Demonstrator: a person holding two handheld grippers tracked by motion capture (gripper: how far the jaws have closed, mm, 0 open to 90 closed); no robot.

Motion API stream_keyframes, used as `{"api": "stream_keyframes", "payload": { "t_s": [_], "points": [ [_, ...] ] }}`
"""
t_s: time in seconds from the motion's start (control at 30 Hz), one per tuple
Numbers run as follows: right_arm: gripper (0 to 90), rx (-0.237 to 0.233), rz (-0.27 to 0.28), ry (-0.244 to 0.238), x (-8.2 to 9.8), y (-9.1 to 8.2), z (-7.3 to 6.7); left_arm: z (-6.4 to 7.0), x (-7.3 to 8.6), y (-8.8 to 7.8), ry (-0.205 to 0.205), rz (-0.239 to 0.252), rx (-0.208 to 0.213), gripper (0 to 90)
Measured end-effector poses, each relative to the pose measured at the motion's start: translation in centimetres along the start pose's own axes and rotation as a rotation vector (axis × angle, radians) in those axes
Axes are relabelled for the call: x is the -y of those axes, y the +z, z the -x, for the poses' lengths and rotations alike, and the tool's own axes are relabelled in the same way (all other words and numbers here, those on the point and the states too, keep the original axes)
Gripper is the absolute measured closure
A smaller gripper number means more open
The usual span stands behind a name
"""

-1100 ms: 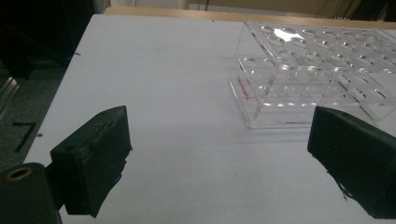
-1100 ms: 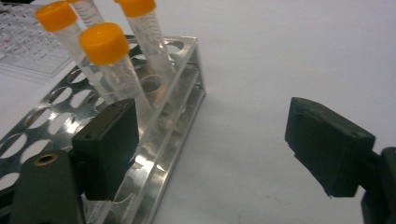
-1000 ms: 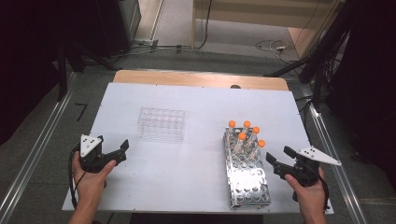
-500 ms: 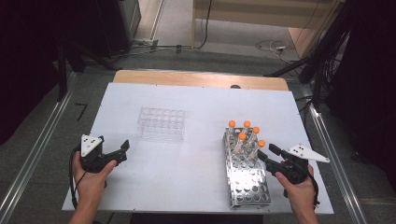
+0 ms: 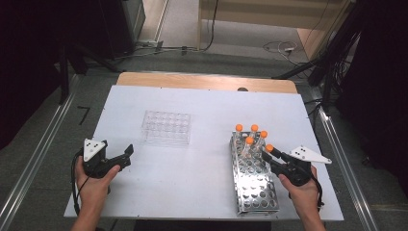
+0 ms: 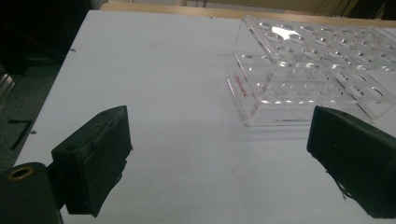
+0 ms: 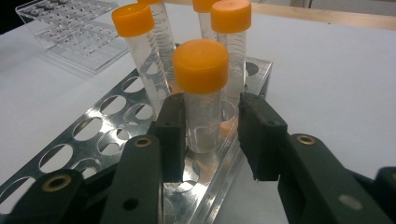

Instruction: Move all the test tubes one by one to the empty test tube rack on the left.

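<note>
- The right gripper (image 7: pixel 205 135) has slid in from the table's edge to the perforated metal rack (image 5: pixel 252 178), jaws just closing around the nearest orange-capped clear tube (image 7: pixel 201 93); left pad touching, right pad just apart.
- The left gripper (image 5: pixel 126 156) is unmoved, jaws wide, near the clear acrylic rack (image 5: pixel 166 127).

The left gripper (image 5: pixel 126 156) was held low at the table's near left, its jaws spread wide with nothing between them. The right gripper (image 5: pixel 267 155) was held at the near right, its jaws just drawn inward, one pad (image 7: pixel 173 126) touching, the other a sliver apart.
</note>
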State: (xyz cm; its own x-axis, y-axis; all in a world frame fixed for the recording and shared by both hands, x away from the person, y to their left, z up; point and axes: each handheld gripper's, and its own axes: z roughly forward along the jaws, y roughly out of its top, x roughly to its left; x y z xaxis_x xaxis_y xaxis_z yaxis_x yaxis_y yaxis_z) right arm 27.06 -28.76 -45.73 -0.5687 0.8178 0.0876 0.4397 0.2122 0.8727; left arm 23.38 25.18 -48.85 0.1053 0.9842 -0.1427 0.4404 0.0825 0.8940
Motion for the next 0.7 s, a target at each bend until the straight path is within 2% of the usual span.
{"api": "stream_keyframes", "payload": {
  "t_s": [0.27,0.47,0.7],
  "points": [
    [69.6,-0.010,-0.003,-0.031,0.01,0.33,-0.24,0.03,0.01,0.04,-0.001,0.000,0.001,7.0],
    [70.9,-0.002,0.005,-0.040,-0.11,0.28,-0.30,0.00,0.02,0.04,-0.006,-0.001,0.000,7.0],
    [71.2,0.005,0.042,-0.039,-0.71,-0.45,-0.43,0.52,-0.08,0.24,0.005,-0.017,0.041,7.0]
  ]
}}
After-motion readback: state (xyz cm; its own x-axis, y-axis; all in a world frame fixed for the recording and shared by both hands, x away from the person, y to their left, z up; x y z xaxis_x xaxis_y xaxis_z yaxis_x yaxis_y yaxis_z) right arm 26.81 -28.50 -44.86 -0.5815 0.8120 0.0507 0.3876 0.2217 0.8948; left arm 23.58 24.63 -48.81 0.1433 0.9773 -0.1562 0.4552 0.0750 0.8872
